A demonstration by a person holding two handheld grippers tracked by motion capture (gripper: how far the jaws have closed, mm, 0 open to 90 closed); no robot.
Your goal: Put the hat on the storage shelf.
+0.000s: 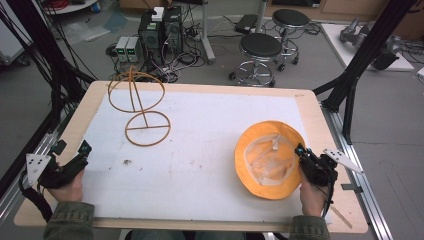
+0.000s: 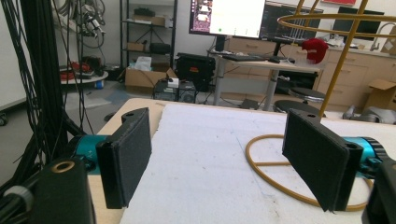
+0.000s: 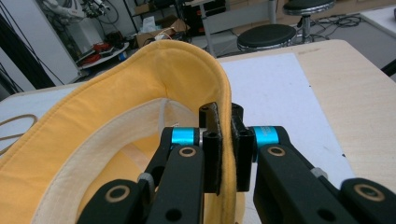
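Right hand-held gripper (image 1: 301,151) pinches brim of yellow bucket hat (image 1: 267,159); left hand-held gripper (image 1: 82,154) idle, jaws wide apart, holding nothing.
Hat lies crown-down, lining up, on near right of the worktop (image 1: 200,150), well apart from the wire hat stand (image 1: 140,102) at far left. Looks light, soft, floppy fabric; brim folds up where clamped. Best hold is the stitched brim edge; likely sags when lifted.
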